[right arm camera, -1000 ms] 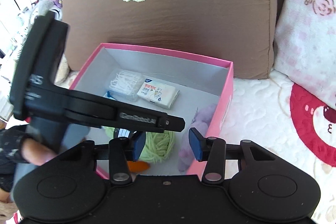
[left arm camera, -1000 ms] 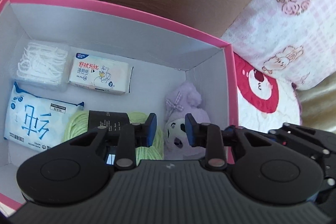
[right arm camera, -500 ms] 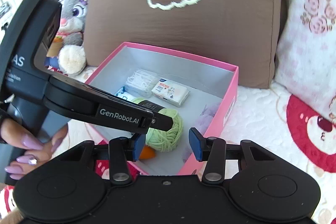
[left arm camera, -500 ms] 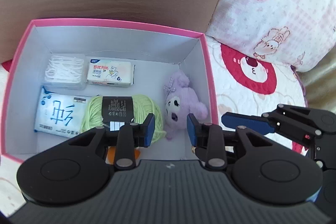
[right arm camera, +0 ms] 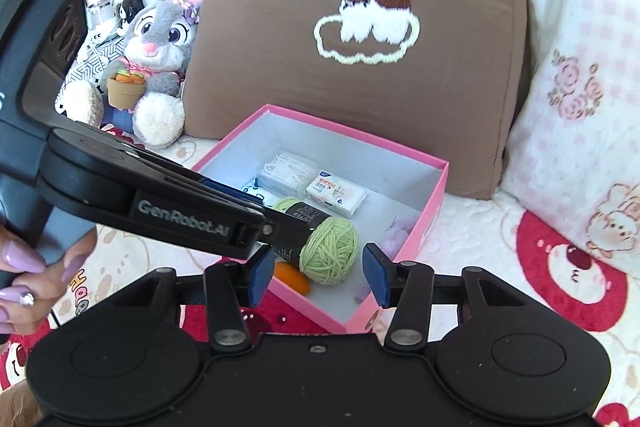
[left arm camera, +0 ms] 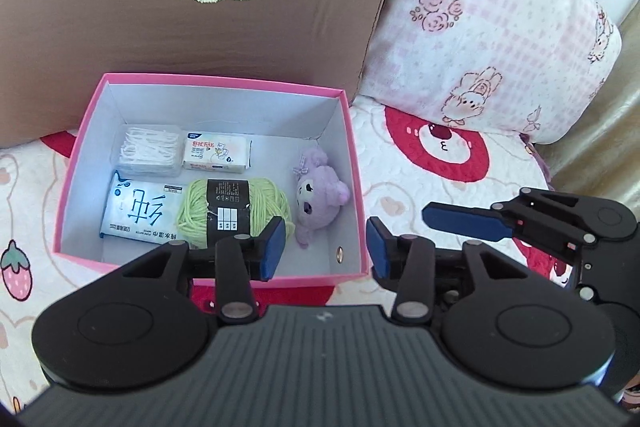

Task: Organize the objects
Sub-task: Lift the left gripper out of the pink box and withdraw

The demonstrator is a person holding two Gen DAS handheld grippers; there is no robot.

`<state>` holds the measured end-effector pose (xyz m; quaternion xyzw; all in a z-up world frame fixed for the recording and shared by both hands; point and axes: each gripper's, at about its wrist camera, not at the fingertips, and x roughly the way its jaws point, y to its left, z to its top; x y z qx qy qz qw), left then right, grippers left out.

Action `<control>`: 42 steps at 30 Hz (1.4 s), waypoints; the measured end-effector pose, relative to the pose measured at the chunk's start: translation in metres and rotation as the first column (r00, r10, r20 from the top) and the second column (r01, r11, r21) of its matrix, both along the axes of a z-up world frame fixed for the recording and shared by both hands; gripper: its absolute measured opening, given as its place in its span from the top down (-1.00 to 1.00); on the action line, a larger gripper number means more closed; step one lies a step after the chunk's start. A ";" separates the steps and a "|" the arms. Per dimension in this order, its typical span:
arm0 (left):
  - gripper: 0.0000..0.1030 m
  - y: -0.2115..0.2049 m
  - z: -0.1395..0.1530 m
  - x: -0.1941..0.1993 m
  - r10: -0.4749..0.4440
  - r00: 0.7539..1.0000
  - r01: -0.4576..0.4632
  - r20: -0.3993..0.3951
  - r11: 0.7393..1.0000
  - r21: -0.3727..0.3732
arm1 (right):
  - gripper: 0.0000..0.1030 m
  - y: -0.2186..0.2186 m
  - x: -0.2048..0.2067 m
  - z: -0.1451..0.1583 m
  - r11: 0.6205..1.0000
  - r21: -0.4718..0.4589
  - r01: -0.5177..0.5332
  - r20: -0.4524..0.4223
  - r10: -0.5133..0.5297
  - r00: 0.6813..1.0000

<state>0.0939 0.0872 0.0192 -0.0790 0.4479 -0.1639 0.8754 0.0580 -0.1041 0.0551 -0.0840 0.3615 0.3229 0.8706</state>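
A pink box point(left arm camera: 352, 163) with a white inside rests on the bed quilt. In it lie a pack of floss picks point(left arm camera: 150, 149), a tissue pack point(left arm camera: 216, 155), a wet-wipe pack point(left arm camera: 140, 213), a green yarn ball point(left arm camera: 236, 213) and a purple plush point(left arm camera: 320, 197). The right wrist view also shows an orange item point(right arm camera: 294, 277) by the yarn ball point(right arm camera: 330, 251). My left gripper point(left arm camera: 326, 249) hovers above the box's near right corner, its jaws opening with nothing between them. My right gripper point(right arm camera: 316, 277) hangs over the box's point(right arm camera: 434, 207) near side, open, widening slightly, and empty.
A brown cushion point(left arm camera: 192, 7) with a cloud patch leans behind the box. A pink checked pillow point(left arm camera: 488, 39) stands to its right. A grey bunny plush point(right arm camera: 156, 55) sits at the far left. A hand point(right arm camera: 24, 267) holds the left gripper's handle.
Both grippers have drawn back and up from the box, which now looks smaller and shows whole. The left jaws have spread wider. The purple plush stays lying in the box.
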 end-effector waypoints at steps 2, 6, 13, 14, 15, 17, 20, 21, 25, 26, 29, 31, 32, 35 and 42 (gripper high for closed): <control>0.13 0.001 0.005 -0.009 0.001 1.000 -0.001 0.004 1.000 0.007 | -0.07 -0.003 -0.009 0.006 1.000 -0.003 0.012 0.015 -0.012 1.000; 0.11 0.005 0.012 -0.027 0.006 1.000 -0.006 0.009 1.000 0.022 | -0.09 -0.013 -0.028 0.014 1.000 -0.001 0.029 0.035 -0.029 0.999; 0.05 0.007 0.019 -0.059 0.014 1.000 -0.015 0.004 0.999 0.034 | -0.17 -0.023 -0.062 0.022 0.998 -0.022 0.053 0.066 -0.051 0.997; 0.04 0.007 0.019 -0.063 0.015 1.000 -0.015 0.006 0.999 0.037 | -0.18 -0.025 -0.067 0.023 0.998 -0.025 0.055 0.069 -0.053 0.996; 0.04 0.006 0.019 -0.067 0.016 1.000 -0.016 0.007 0.999 0.039 | -0.18 -0.026 -0.071 0.023 0.998 -0.029 0.059 0.070 -0.057 0.996; 0.00 0.005 0.019 -0.075 0.017 1.000 -0.017 0.006 0.999 0.039 | -0.18 -0.031 -0.078 0.022 0.997 -0.032 0.068 0.075 -0.066 0.995; -0.02 0.006 0.019 -0.085 0.019 1.000 -0.019 -0.007 0.999 0.028 | -0.19 -0.038 -0.086 0.021 0.995 -0.032 0.090 0.072 -0.088 0.994; -0.02 0.006 0.018 -0.088 0.021 1.000 -0.021 -0.007 0.999 0.028 | -0.19 -0.041 -0.088 0.020 0.995 -0.029 0.099 0.071 -0.097 0.993; -0.07 0.002 0.015 -0.098 0.030 1.000 -0.030 -0.002 0.998 0.061 | -0.20 -0.051 -0.095 0.016 0.990 -0.026 0.138 0.083 -0.135 0.987; -0.08 0.001 0.013 -0.100 0.032 0.999 -0.032 -0.004 0.997 0.066 | -0.21 -0.053 -0.095 0.014 0.989 -0.026 0.146 0.082 -0.144 0.986; -0.11 -0.002 0.007 -0.103 0.038 0.999 -0.037 -0.011 0.996 0.078 | -0.25 -0.060 -0.095 0.007 0.984 -0.013 0.178 0.068 -0.176 0.982; -0.12 -0.004 0.004 -0.106 0.049 0.999 -0.048 -0.011 0.994 0.094 | -0.26 -0.066 -0.094 0.001 0.979 -0.007 0.206 0.056 -0.205 0.977; -0.13 -0.004 0.002 -0.107 0.056 0.998 -0.055 -0.013 0.994 0.097 | -0.26 -0.068 -0.093 -0.002 0.975 -0.011 0.223 0.055 -0.222 0.973; -0.18 -0.005 -0.001 -0.110 0.079 0.997 -0.077 -0.016 0.992 0.098 | -0.27 -0.071 -0.091 -0.010 0.964 -0.038 0.262 0.058 -0.260 0.964; -0.24 -0.013 -0.013 -0.117 0.108 0.994 -0.105 -0.017 0.987 0.120 | -0.49 -0.079 -0.094 -0.022 0.946 -0.081 0.313 0.075 -0.307 0.949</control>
